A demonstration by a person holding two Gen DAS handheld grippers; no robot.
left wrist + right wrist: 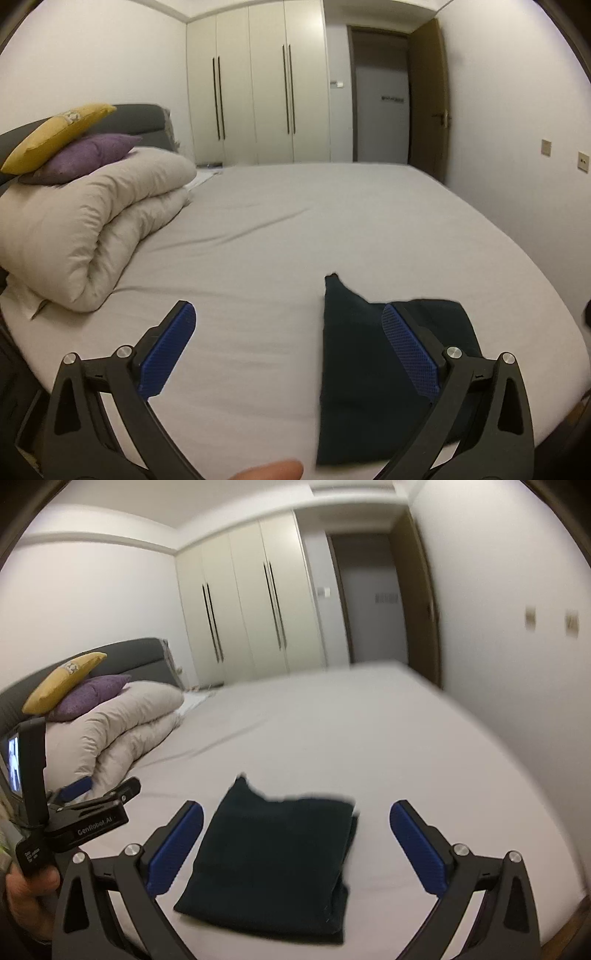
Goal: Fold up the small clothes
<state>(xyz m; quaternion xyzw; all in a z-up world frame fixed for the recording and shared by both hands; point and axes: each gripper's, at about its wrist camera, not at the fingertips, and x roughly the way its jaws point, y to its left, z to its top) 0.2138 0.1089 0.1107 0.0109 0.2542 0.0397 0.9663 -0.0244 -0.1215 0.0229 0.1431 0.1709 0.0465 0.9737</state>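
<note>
1. My left gripper (289, 345) has matt black plastic arms, blue pads (168, 354) with a fine ribbed texture, and shiny metal pivot pins.
2. My right gripper (296, 843) looks the same: matt black plastic, textured blue pads (415, 847).
3. The folded dark garment (273, 864) is soft, matt cloth.
4. The bed sheet (295, 229) is smooth grey fabric, lightly creased.
5. The duvet (92, 221) is puffy beige cloth.
6. The wardrobe doors (255, 85) are smooth, cream, faintly glossy.

Premises: a domestic bedroom. Evidence: large bed with pale grey fitted sheet (332, 229), folded beige quilted duvet (92, 229), purple (92, 155) and mustard-yellow cushions (55, 134) against a dark grey padded headboard (144, 118), cream built-in wardrobe with long dark handles (255, 85), brown wooden door (428, 99).
</note>
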